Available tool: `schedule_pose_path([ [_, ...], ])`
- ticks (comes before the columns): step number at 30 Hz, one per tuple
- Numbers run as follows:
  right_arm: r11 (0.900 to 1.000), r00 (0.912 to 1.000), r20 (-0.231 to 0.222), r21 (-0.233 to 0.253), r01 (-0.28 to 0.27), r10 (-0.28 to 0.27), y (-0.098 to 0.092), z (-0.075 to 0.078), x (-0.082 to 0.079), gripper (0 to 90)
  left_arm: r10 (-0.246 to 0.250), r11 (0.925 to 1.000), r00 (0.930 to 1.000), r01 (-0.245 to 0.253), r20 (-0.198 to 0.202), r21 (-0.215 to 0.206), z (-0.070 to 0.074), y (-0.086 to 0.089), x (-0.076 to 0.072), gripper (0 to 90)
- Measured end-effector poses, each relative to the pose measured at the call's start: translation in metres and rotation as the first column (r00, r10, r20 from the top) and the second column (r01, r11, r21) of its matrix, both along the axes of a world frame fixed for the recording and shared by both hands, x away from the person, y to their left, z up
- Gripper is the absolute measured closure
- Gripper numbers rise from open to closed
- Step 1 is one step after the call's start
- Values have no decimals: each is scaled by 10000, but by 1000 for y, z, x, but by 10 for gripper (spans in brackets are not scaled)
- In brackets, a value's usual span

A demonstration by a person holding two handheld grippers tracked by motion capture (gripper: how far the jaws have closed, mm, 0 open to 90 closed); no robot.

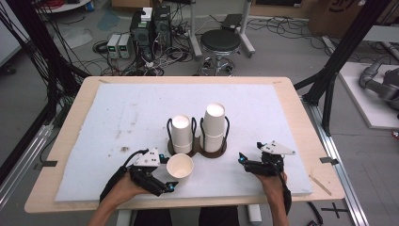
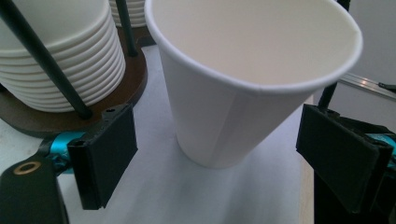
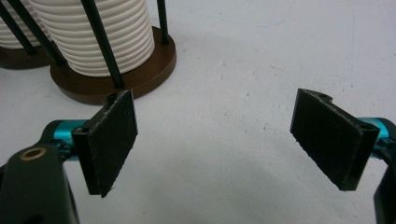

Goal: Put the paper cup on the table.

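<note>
1. On the white mat (image 1: 117, 113), near the front edge at left: the left gripper (image 1: 165, 173), held in the person's left hand (image 1: 123, 187), jaws spread wide with the single paper cup (image 1: 180, 166) standing between them. The left gripper view shows clear space between the cup (image 2: 243, 88) and each pad, so nothing is clamped.
2. At centre, just behind the single cup: a dark double holder (image 1: 197, 147) with thin black upright rods. Its left bay carries a shorter stack of cups (image 1: 181, 133); its right bay carries a taller stack (image 1: 214, 127). Both stacks stand upright.
3. At right, near the holder's right bay but apart from it: the right gripper (image 1: 250, 155), held in the right hand (image 1: 271, 181), jaws wide and holding nothing; bare mat (image 3: 224, 121) lies between its pads.
</note>
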State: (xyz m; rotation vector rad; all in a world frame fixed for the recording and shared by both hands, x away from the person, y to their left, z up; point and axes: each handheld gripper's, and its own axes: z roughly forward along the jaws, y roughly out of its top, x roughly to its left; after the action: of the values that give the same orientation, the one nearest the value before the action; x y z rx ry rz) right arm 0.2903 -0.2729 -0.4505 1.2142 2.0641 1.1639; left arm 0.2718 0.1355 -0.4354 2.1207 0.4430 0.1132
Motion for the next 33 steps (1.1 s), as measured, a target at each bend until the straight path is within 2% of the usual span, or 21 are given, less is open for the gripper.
schedule_pose_path([
  [6, 10000, 10000, 90, -6, 3, -3, 0, 0, 0, 152, 37, 10000, 10000, -36, -41, 58, -1, 10, -3, 124],
  [11, 10000, 9999, 99, 8, -16, 15, 0, 0, 0, 153, 146, 9998, 9999, -146, -3, 106, 0, 28, -8, 124],
  [19, 10000, 10000, 88, -4, -35, 36, 0, 0, -1, 152, 998, 9947, 9949, -994, 133, -271, 7, 71, -14, 124],
  [29, 10000, 10000, 14, 14, 14, -14, 0, 0, 0, 153, 1289, 9912, 9916, -1284, 125, -329, 4, 81, -11, 124],
  [33, 10000, 10000, 79, 64, 41, -42, -1, 0, -1, 153, 1787, 9822, 9839, -1779, 86, -599, 2, 92, -9, 124],
])
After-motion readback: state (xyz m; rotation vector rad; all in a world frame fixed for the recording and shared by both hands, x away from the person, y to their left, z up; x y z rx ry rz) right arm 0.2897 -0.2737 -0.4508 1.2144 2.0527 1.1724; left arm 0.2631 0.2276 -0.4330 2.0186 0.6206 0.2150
